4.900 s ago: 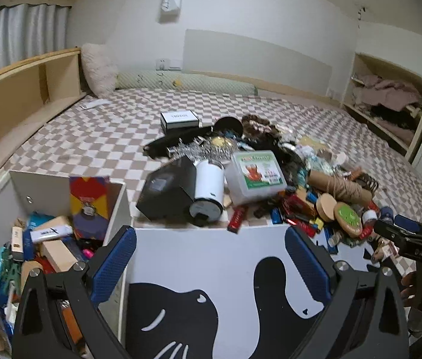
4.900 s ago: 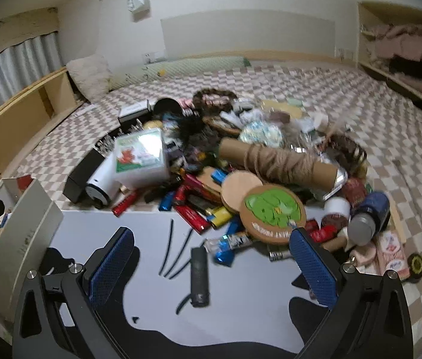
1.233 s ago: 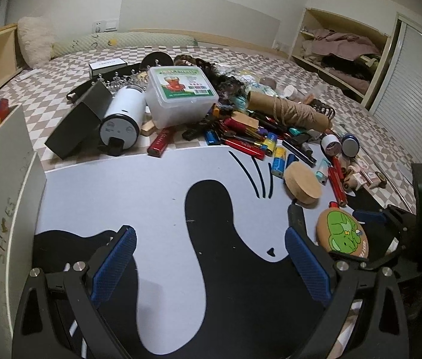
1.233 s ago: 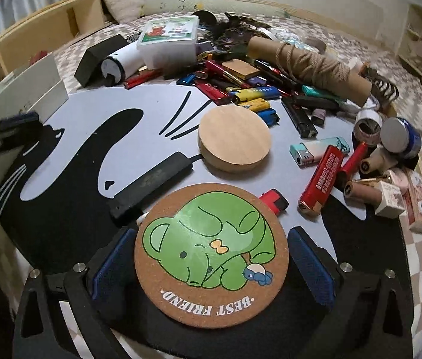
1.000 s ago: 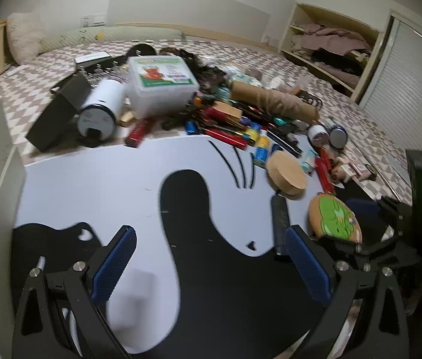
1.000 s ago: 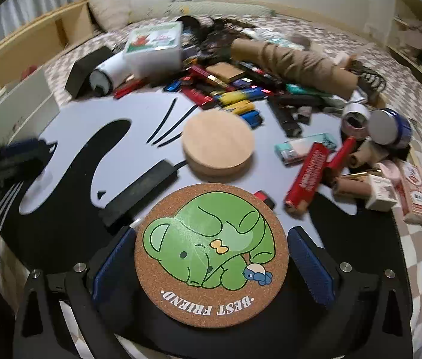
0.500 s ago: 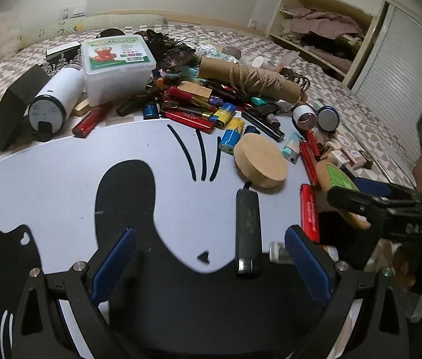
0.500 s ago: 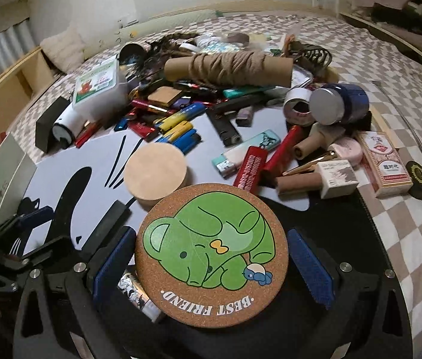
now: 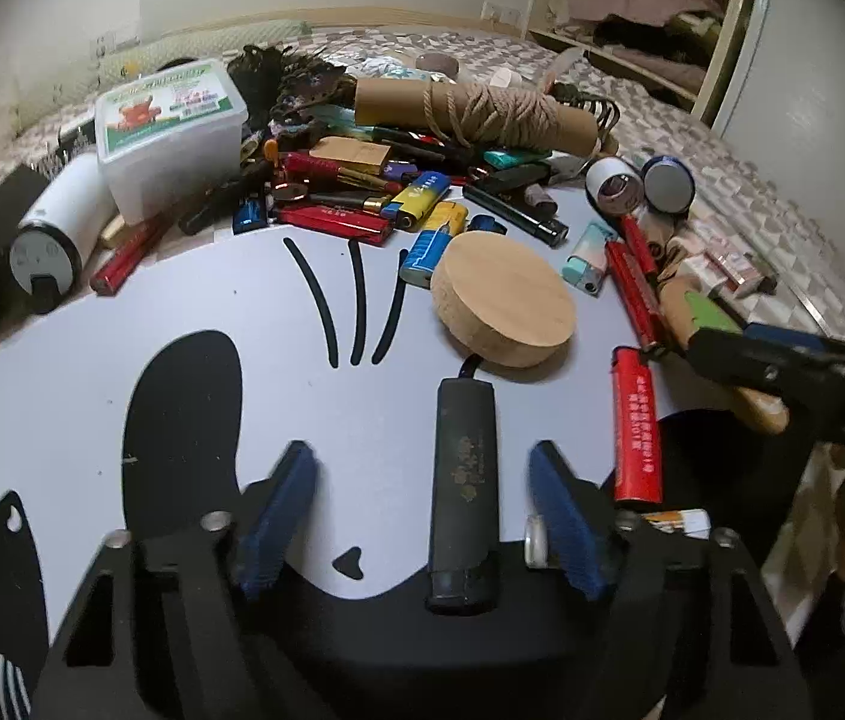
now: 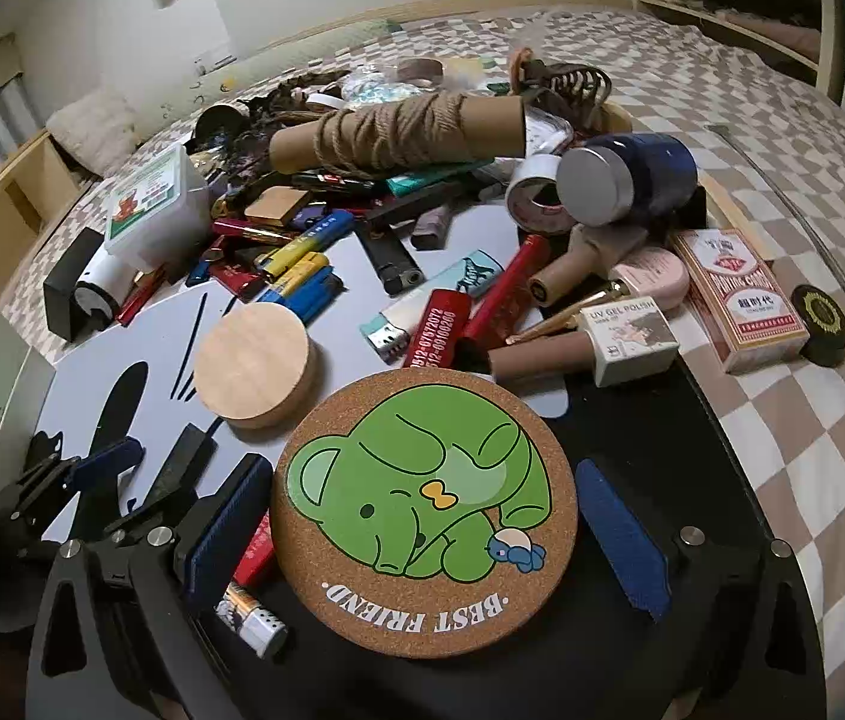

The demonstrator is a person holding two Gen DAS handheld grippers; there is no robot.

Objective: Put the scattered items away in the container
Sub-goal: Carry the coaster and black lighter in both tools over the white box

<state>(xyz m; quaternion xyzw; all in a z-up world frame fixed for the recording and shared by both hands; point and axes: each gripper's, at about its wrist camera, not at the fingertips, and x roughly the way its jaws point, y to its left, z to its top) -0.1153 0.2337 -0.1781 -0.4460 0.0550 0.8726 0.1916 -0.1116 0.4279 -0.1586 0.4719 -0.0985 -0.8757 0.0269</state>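
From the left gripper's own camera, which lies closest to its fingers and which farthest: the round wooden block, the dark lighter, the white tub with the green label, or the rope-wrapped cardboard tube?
1. Dark lighter: between the left gripper fingers, nearer the right one.
2. Round wooden block: just beyond, slightly right.
3. White tub, far left, and cardboard tube, far right: too close to call.

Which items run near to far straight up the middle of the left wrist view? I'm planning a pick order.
Black lighter → round wooden block → blue and yellow lighter → twine-wrapped cardboard tube.
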